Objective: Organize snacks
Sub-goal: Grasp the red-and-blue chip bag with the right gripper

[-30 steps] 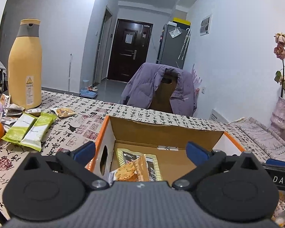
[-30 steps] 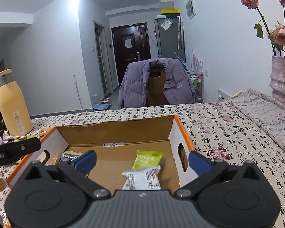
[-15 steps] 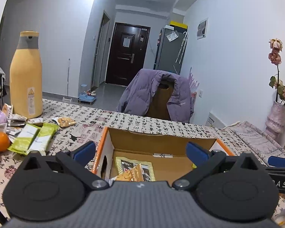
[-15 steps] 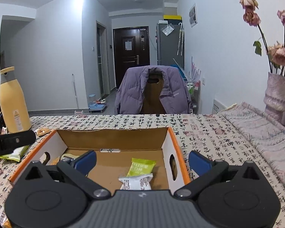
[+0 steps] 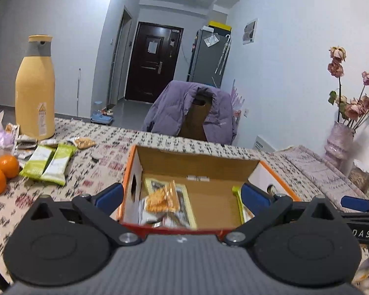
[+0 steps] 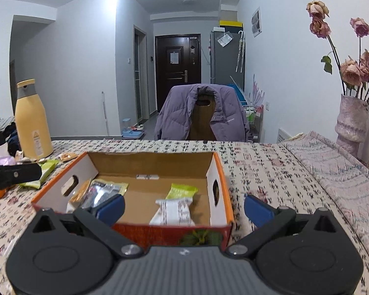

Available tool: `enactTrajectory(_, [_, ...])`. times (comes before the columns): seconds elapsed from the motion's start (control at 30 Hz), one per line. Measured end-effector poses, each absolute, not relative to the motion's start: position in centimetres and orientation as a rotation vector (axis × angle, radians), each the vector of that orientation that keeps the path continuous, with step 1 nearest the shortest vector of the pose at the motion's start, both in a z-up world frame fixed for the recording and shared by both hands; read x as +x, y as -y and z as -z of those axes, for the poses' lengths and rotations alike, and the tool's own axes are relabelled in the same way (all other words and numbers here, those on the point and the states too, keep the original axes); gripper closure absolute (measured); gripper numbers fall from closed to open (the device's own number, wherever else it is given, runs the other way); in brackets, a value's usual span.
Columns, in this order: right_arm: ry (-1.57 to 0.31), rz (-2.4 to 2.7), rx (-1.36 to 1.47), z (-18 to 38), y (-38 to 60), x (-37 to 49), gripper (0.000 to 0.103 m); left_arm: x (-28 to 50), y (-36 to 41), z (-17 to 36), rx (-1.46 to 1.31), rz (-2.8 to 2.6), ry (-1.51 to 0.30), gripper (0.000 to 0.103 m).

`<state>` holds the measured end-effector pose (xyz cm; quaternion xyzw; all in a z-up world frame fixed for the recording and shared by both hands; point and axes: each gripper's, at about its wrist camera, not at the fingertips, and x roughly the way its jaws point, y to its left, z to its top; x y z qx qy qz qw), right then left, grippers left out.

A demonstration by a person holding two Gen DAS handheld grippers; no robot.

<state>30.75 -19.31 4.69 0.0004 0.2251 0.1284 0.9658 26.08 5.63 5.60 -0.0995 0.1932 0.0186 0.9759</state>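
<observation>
Hovering both hand-held grippers, left (image 5: 182, 194) and right (image 6: 184, 207), released and empty, over the cardboard box (image 6: 220, 172); next we fetch the green snack bars (image 5: 48, 164) left of it on the counter (image 5: 105, 154).

Both wrist views low, near, facing shared box (image 5: 196, 162), chair (image 6: 201, 115)

The box (image 6: 216, 169) is corrugated cardboard — raw matt brown inside, printed orange along its rim. The snack packets (image 6: 173, 211) in it are glossy, crinkled plastic film. A printed cloth (image 6: 270, 172) covers the worktop, matt and woven. The left gripper (image 5: 182, 194) and right gripper (image 6: 184, 207) are matt black plastic with smooth blue pads (image 6: 257, 210) — and shiny metal pivot screws (image 6: 130, 248).
</observation>
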Motion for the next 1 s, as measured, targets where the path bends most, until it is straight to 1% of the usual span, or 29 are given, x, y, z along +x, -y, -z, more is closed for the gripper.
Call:
enactTrajectory(0.33, [-0.490, -0.283, 0.016, -2.2, 21.1, 26.0, 0.000, 21.5, -5.9, -2.1, -0.160, -0.042, -0.469, 0.000])
enactTrajectory(0.57, [-0.541, -0.269, 0.018, 0.8, 21.8, 23.2, 0.000, 18.8, -6.1, 0.3, -0.140, -0.060, -0.490, 0.000])
enactTrajectory(0.73, [-0.584, -0.258, 0.008, 2.1, 21.9, 22.2, 0.000, 18.1, -6.5, 1.4, -0.155, -0.061, -0.505, 0.000])
enactTrajectory(0.93, [-0.588, -0.257, -0.006, 2.0, 21.5, 22.0, 0.000, 17.9, -7.2, 2.5, -0.186, -0.070, -0.504, 0.000])
enactTrajectory(1.0, [-0.589, -0.261, -0.015, 1.8, 21.2, 22.3, 0.004, 17.9, -7.4, 2.6, -0.199, -0.067, -0.498, 0.000])
